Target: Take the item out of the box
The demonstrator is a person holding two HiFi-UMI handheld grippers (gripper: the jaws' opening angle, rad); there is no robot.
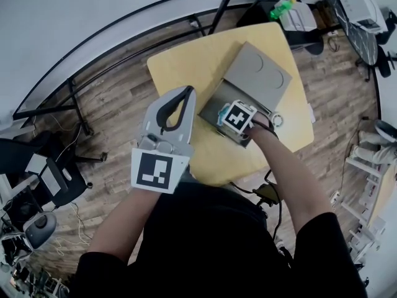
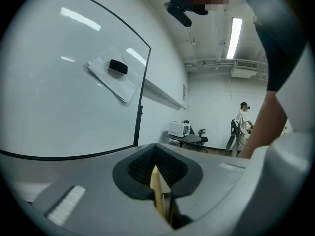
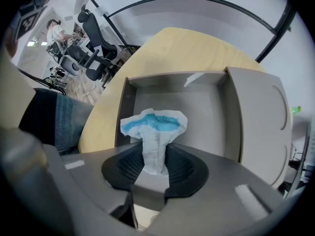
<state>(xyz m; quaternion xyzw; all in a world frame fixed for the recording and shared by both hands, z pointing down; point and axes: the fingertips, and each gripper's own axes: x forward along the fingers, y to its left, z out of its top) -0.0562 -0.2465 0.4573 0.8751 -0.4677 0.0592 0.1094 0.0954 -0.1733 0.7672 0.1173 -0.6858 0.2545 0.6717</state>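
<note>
A grey box (image 1: 213, 106) lies on the yellow table (image 1: 186, 64) with its lid (image 1: 257, 73) folded back to the far right. My right gripper (image 1: 231, 120) reaches down into the box, its marker cube on top. In the right gripper view the right gripper (image 3: 155, 157) is shut on a white folded item with a blue band (image 3: 155, 124), which stands up from the jaws over the box floor (image 3: 197, 112). My left gripper (image 1: 186, 93) hangs raised at the left, off the table, pointing away. Its jaws (image 2: 156, 173) are together with nothing held.
A green bottle (image 1: 282, 8) stands on equipment beyond the table. The black frame of a whiteboard (image 1: 74, 92) runs along the far left floor. Office chairs (image 3: 93, 28) stand by the table's left side. A person (image 2: 242, 127) stands far off across the room.
</note>
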